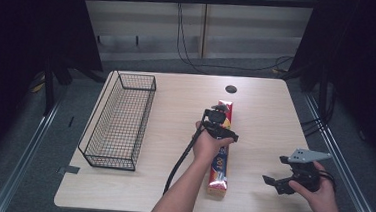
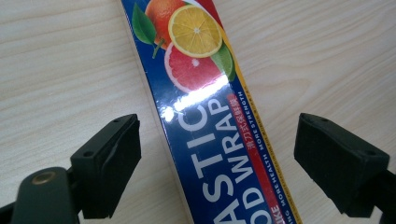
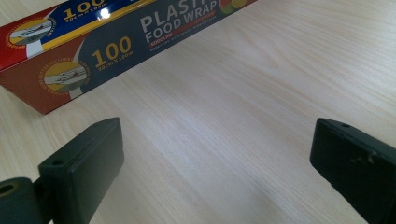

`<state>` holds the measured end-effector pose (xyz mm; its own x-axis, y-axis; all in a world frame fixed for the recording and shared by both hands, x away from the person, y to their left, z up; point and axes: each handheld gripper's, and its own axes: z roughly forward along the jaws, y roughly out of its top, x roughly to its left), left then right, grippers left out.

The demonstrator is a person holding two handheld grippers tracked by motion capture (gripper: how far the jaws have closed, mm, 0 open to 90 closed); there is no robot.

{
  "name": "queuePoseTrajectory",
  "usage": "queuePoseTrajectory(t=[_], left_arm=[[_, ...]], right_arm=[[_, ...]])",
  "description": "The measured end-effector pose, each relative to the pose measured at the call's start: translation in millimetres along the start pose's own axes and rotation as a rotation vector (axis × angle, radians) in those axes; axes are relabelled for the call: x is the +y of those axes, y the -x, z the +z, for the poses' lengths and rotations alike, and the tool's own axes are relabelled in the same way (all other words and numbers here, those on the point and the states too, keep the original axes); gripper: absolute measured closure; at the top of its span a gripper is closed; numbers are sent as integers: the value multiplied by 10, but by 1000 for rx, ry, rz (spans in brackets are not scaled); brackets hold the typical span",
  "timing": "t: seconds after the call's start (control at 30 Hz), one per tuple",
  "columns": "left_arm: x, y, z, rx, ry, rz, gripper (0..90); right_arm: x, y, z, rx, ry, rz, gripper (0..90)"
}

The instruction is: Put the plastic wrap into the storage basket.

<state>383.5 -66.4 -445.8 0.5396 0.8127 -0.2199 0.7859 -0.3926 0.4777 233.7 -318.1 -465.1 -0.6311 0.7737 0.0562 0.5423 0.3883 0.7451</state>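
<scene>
A long plastic food wrap box (image 1: 220,174), blue and red with citrus fruit printed on it, lies flat on the wooden table (image 1: 268,116), its length running away from me. My left gripper (image 1: 219,124) points down over the box's middle. In the left gripper view the box (image 2: 210,116) passes between the jaws of that gripper (image 2: 219,140), with a gap on each side, so they stand open around it. My right gripper (image 1: 277,171) hovers open over bare table near the front right. The right gripper view has the box's red end (image 3: 70,70) at upper left, beyond the open right gripper (image 3: 215,144).
A black wire basket (image 1: 137,75) stands along the table's left side, long and narrow. A small black round cap (image 1: 231,89) sits in the tabletop at the back. Cables hang behind the table, and dark frames stand at both sides.
</scene>
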Motion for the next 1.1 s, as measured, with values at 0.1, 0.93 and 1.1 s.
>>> queuePoseTrajectory(t=[0.1,0.93,1.1], left_arm=[[-6,-3,30,4,-6,-1,155],[-10,23,128,31,-53,-62,271],[-2,31,126,28,-71,-79,308]], right_arm=[[1,3,0,1,0,1,26],[5,-4,-4,1,4,-1,26],[3,-2,-7,2,7,3,26]])
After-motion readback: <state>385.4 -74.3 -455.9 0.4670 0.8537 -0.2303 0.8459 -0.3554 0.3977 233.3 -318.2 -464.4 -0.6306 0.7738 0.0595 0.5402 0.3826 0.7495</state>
